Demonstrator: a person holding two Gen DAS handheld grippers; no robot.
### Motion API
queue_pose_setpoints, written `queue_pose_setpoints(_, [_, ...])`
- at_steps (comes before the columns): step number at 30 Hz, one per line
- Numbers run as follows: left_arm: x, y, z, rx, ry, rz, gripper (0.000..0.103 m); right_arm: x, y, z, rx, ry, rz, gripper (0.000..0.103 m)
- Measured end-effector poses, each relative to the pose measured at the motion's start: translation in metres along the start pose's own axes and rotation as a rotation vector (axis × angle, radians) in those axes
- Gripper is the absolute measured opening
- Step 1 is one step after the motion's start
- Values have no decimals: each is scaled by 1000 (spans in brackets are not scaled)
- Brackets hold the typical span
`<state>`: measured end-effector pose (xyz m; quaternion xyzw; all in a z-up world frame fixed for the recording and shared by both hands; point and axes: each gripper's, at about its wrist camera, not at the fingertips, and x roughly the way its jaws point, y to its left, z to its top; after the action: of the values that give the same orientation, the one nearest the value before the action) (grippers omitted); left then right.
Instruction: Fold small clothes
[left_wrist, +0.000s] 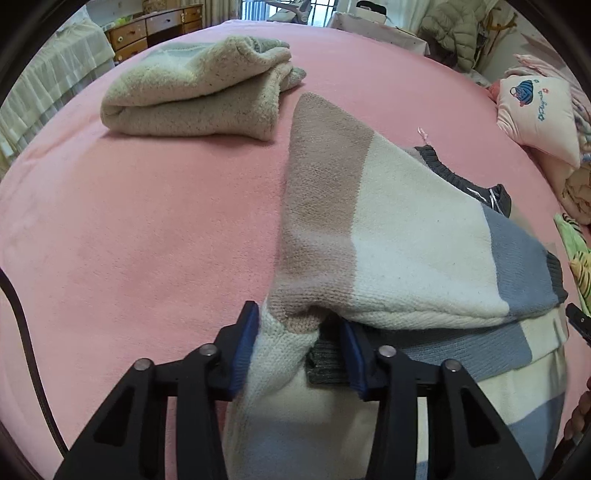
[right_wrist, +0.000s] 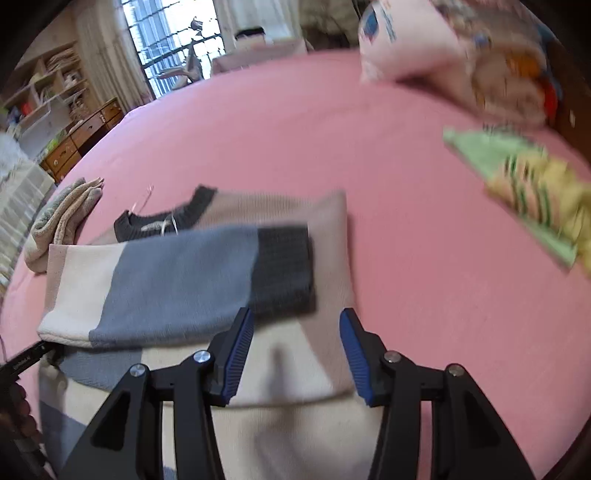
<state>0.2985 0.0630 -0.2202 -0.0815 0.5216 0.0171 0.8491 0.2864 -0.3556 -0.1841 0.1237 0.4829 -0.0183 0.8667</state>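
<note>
Knit fabric bunched in the left gripper (left_wrist: 297, 350), right gripper (right_wrist: 297, 356) apart over the sweater (left_wrist: 406, 240)

Left gripper is clamped on a raised fold of the colour-block sweater, judged to keep the side steady while the fold is made; right gripper stands with its jaws apart and nothing between them, poised just above the cream body, the sleeve (right_wrist: 177, 280) already laid across with its dark cuff (right_wrist: 282, 269) near that gripper; the sweater lies toward the near edge of the pink bed (left_wrist: 129, 221); a folded cream garment (left_wrist: 195, 96) sits further in, well apart, and pillows (left_wrist: 535, 114) and a green printed cloth (right_wrist: 517, 192) crowd the right edge; none of these blocks the fold.
</note>
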Motion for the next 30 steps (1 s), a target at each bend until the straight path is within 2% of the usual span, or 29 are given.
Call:
queue_pose_setpoints(4, [-1, 1, -1, 40, -17, -9, 26, 14, -12, 1, 138, 10, 108, 49])
queue_pose_setpoints(7, [-2, 4, -2, 42, -27, -26, 22, 25, -18, 8, 225, 10, 163, 49])
queue_pose_setpoints(9, [-1, 9, -2, 29, -32, -40, 19, 33, -20, 11, 260, 18, 170, 47])
queue_pose_setpoints(10, [-1, 12, -2, 26, -33, -37, 17, 37, -20, 12, 271, 21, 164, 43])
queue_pose_setpoints(11, [0, 14, -2, 24, -33, -29, 16, 40, -19, 13, 264, 26, 137, 26])
queue_pose_setpoints(12, [1, 16, -1, 17, -31, -16, 16, 41, -17, 13, 250, 30, 108, 19])
queue_pose_setpoints(14, [4, 22, -2, -13, -21, -29, 15, 35, -17, 12, 240, 11, 108, 14])
queue_pose_setpoints(17, [7, 32, -4, -69, -18, -53, 15, 30, -11, 8, 183, -9, 60, 12])
queue_pose_setpoints(21, [5, 40, -5, -145, -21, -81, 15, 36, -14, 6, 186, -2, 50, 12])
queue_pose_setpoints(24, [0, 43, -5, -157, -37, -97, 15, 32, -11, 7, 181, -20, 35, 12])
queue_pose_setpoints(28, [10, 50, -7, -182, 11, -110, 16, 42, -6, 3, 153, 0, -5, 12])
queue_pose_setpoints(30, [8, 51, -6, -175, 25, -116, 21, 36, -11, 3, 149, 8, -7, 13])
